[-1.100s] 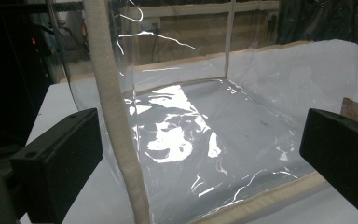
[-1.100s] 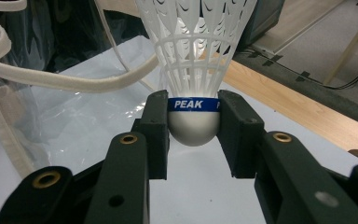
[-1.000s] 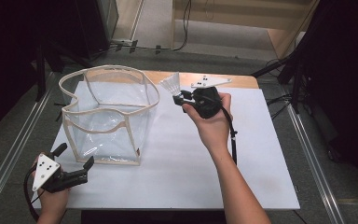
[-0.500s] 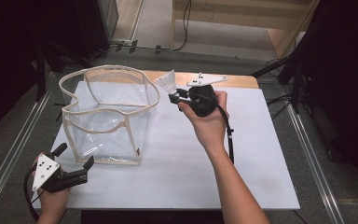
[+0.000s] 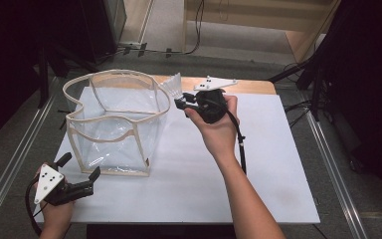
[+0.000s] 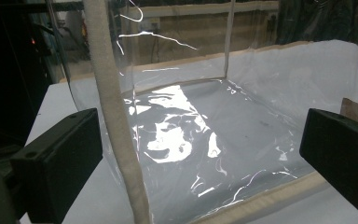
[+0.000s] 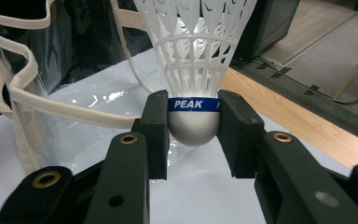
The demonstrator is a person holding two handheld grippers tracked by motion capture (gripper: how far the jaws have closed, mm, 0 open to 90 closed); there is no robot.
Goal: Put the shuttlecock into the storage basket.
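Note:
A white plastic shuttlecock [image 7: 193, 56] with a blue band marked PEAK has its rounded cork pinched between the jaws of my right gripper [image 7: 193, 126]. In the high view that right gripper [image 5: 181, 103] hovers at the back of the table. It holds the shuttlecock [image 5: 173, 88] just right of the rim of a clear plastic bag [image 5: 114, 74] with beige trim. The bag stands with its mouth up on the table's left half. My left gripper [image 5: 82, 167] is open at the bag's near left corner. In its own view the left gripper [image 6: 200, 158] faces the bag's clear wall [image 6: 191, 140].
The white table top [image 5: 258, 169] has bare room right of the bag and in front of the right hand. A wooden strip [image 5: 253, 87] runs along the back edge. A black cable [image 5: 240, 144] trails from the right gripper. Metal rails [image 5: 338, 164] flank the table.
The right gripper with the shuttlecock has drifted slightly left, closer to the bag's rim. The left gripper has stayed put.

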